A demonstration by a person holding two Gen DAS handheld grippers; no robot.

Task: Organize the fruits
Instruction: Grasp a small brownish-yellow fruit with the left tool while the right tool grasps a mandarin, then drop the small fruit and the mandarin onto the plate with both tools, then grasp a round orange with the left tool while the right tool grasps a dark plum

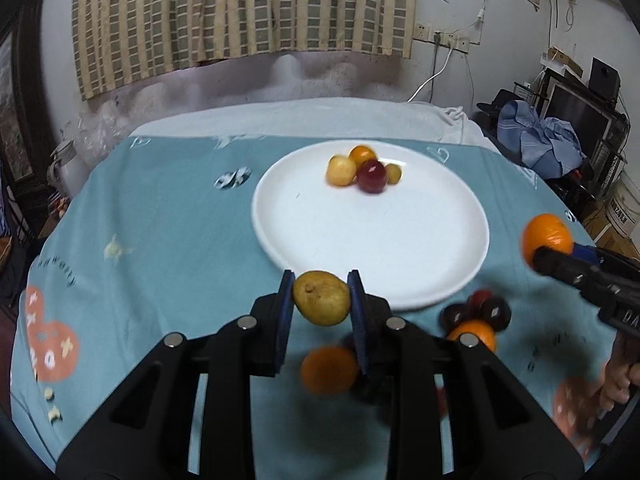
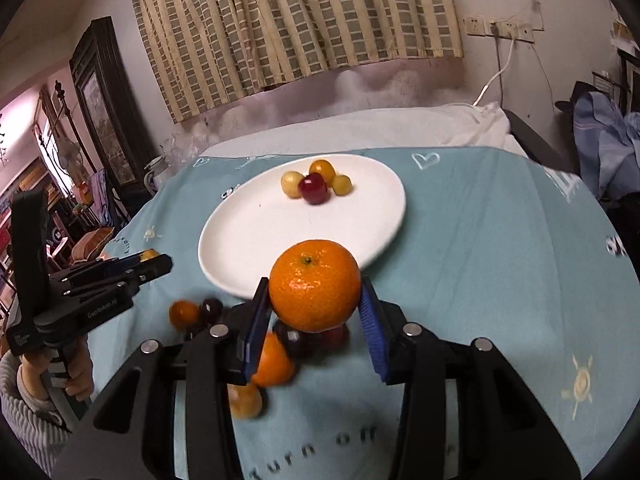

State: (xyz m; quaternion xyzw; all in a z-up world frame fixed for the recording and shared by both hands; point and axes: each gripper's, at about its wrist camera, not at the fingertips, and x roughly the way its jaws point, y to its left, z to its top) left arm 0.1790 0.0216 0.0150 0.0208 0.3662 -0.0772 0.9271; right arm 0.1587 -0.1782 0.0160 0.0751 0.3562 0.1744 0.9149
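My left tongs (image 1: pixel 321 298) are clamped on a small yellow-green fruit (image 1: pixel 321 298), its long axis running across from pad to pad, a brown dimpled end facing my camera; it hangs just over the near rim of the white plate (image 1: pixel 400 248). My right tongs (image 2: pixel 314 300) grip an orange (image 2: pixel 314 290), stem end turned up and a little toward the plate's near edge, pads on its two flanks. On the plate's far side sit four small fruits (image 1: pixel 362 172) bunched together, touching: two yellow, one orange, one dark red. Below my tongs, near the table's front edge, loose oranges and dark plums (image 2: pixel 298 340) lie clustered, blurred. The table wears a light-blue printed cloth (image 1: pixel 160 220). Behind it there's a checked curtain (image 1: pixel 240 12), wall sockets (image 1: pixel 448 40), and clothes heaped at the right (image 1: pixel 540 136).
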